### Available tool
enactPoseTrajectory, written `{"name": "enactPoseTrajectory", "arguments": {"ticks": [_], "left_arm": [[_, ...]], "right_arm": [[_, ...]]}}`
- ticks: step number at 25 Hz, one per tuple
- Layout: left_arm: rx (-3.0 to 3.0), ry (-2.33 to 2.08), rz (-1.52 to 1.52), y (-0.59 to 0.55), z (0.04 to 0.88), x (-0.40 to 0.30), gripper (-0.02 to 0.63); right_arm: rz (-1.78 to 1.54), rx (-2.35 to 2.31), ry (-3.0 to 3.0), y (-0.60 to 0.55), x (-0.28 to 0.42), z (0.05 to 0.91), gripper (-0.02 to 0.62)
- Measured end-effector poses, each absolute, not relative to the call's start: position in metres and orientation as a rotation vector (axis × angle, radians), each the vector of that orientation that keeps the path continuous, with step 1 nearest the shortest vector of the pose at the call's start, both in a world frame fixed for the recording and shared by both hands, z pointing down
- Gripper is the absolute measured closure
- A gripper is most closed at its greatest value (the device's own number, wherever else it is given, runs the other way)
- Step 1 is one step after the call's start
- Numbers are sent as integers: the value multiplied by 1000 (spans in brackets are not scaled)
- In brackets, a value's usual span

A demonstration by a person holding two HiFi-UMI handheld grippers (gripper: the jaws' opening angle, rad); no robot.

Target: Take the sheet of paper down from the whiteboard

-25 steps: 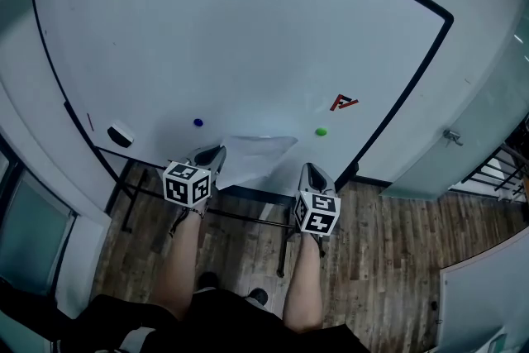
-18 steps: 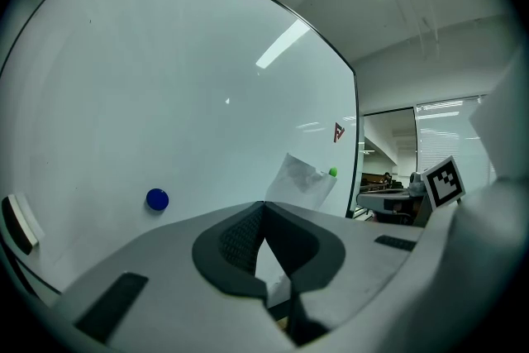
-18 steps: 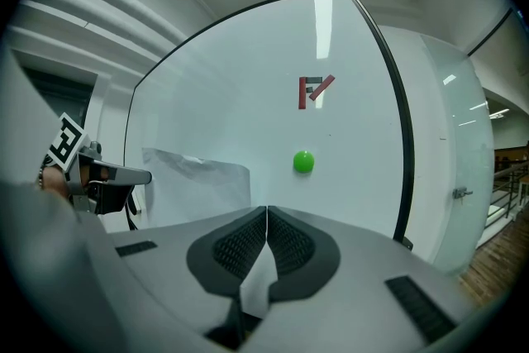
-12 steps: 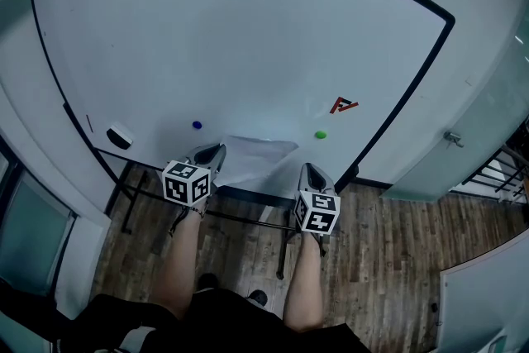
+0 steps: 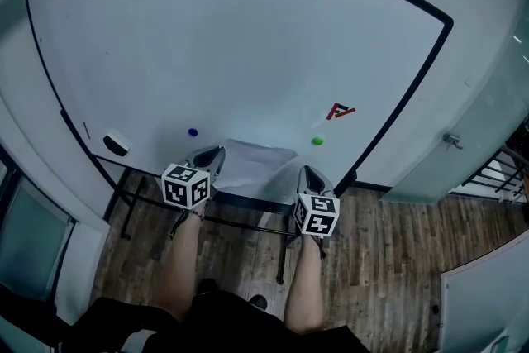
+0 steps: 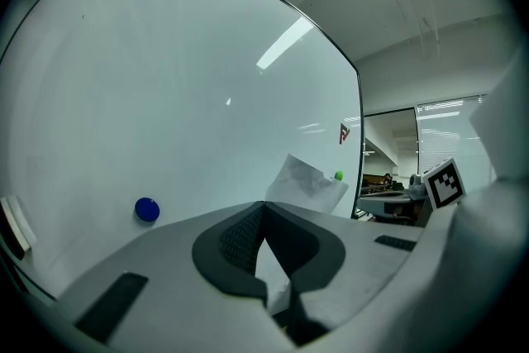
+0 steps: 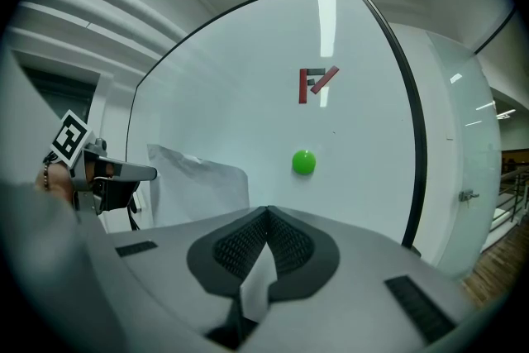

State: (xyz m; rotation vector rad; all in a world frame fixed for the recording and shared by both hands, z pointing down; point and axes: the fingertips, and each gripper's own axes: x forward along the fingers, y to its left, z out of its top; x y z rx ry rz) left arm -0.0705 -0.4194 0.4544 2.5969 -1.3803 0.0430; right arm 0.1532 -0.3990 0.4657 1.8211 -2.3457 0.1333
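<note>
Left gripper (image 5: 215, 153) and right gripper (image 5: 307, 172) clench opposite edges of the sheet of paper (image 5: 258, 164) (light, limp, probably tears easily).

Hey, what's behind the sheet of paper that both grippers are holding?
Behind the sheet of paper is the lower whiteboard. The blue magnet and green magnet sit to either side, uncovered. The patch of board under the sheet is hidden.
</note>
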Motion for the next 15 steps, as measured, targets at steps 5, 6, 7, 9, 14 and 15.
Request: {"name": "enactPoseTrajectory", "arguments": {"ticks": [5, 6, 7, 9, 14, 15], "left_arm": [[2588, -1390, 40, -425, 455, -73, 586], [2585, -1393, 40, -426, 455, -74, 586], [2582, -1393, 40, -427, 455, -74, 586], [2581, -1392, 42, -427, 455, -74, 586], [2581, -1391, 43, -428, 456, -74, 586], [2580, -1391, 44, -429, 457, -75, 586]], "right_arm": [[134, 1814, -2347, -405, 152, 467, 571], [133, 1810, -2349, -406, 152, 467, 571], [133, 1809, -2350, -407, 151, 467, 571], [134, 1810, -2350, -409, 151, 468, 571], [137, 1804, -2352, -411, 149, 469, 571], [136, 1803, -2353, -412, 149, 469, 571]]}}
